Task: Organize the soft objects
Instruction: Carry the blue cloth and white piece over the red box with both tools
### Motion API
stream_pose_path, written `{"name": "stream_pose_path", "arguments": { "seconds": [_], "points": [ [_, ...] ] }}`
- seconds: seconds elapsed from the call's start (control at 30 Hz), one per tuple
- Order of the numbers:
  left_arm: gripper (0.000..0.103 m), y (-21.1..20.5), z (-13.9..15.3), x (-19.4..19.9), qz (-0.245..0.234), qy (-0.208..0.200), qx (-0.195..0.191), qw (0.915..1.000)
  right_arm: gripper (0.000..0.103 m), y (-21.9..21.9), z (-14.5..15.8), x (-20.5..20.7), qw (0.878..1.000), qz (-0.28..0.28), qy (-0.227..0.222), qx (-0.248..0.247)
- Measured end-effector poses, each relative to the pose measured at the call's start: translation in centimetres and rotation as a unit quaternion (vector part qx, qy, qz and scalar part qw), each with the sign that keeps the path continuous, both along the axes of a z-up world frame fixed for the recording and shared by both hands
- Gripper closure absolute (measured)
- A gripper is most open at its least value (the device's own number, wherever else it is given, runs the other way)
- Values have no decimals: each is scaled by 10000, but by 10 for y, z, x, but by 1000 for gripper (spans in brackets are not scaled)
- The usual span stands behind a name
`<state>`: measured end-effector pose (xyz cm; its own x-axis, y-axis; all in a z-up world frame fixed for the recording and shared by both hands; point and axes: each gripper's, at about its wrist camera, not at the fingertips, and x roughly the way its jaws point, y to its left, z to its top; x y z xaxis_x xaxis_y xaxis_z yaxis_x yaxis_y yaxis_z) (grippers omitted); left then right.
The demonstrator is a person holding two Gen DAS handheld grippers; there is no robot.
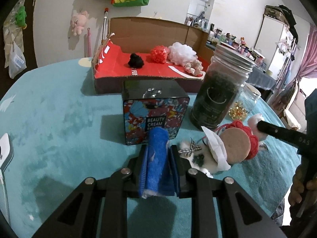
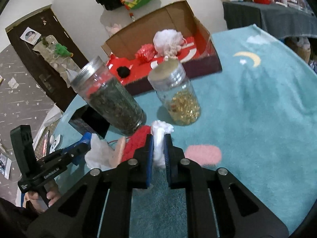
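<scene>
Both hand-held grippers were clamped on soft things at lower centre, the left point(image 1: 158, 158) on a blue cloth point(image 1: 156, 154), the right point(image 2: 158, 150) on a white plush point(image 2: 159, 138), seemingly bound for the box point(image 1: 150, 31) at upper centre.

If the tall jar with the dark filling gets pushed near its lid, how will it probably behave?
The dark jar would probably tip rather than slide: it is tall and narrow and stands on a soft teal cloth. It looks nearly full, so likely heavy. Its round wall suggests it would roll once down.
</scene>
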<state>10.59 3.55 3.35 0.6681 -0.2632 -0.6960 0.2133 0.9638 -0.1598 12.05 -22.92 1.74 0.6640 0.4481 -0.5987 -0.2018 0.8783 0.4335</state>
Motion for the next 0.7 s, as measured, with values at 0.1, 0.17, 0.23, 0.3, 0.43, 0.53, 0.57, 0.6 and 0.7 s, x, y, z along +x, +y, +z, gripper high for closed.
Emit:
{"name": "stream_pose_path", "arguments": {
  "seconds": [0.1, 0.17, 0.23, 0.3, 0.43, 0.53, 0.57, 0.6, 0.7],
  "points": [
    [80, 0, 0, 0, 1, -10, 6, 10000, 93, 2, 5, -2, 10000, 56, -71, -17],
    [80, 0, 0, 0, 1, -9, 0, 10000, 93, 2, 7, -2, 9999, 80, -112, -51],
    [80, -1, 0, 0, 4, -9, 5, 10000, 93, 3, 7, -2, 9998, 117, -114, -67],
    [80, 0, 0, 0, 2, -11, 7, 10000, 93, 4, 6, 0, 9998, 141, -85, -80],
    [80, 0, 1, -1, -3, -5, 14, 10000, 93, 2, 2, 1, 9999, 136, -25, -22],
    [80, 1, 2, -3, -18, -11, 19, 10000, 93, -1, -1, 1, 9999, 125, 20, 12],
    [80, 2, 2, -3, -22, -10, 16, 10000, 93, -2, -2, 1, 9999, 117, 37, 29],
    [80, 3, 2, -3, -24, -3, 12, 10000, 93, -2, -3, 1, 9999, 121, 55, 43],
    [80, 6, 1, -6, -4, 12, 31, 10000, 93, -4, -4, 1, 9999, 115, 79, 43]
  ]
}}
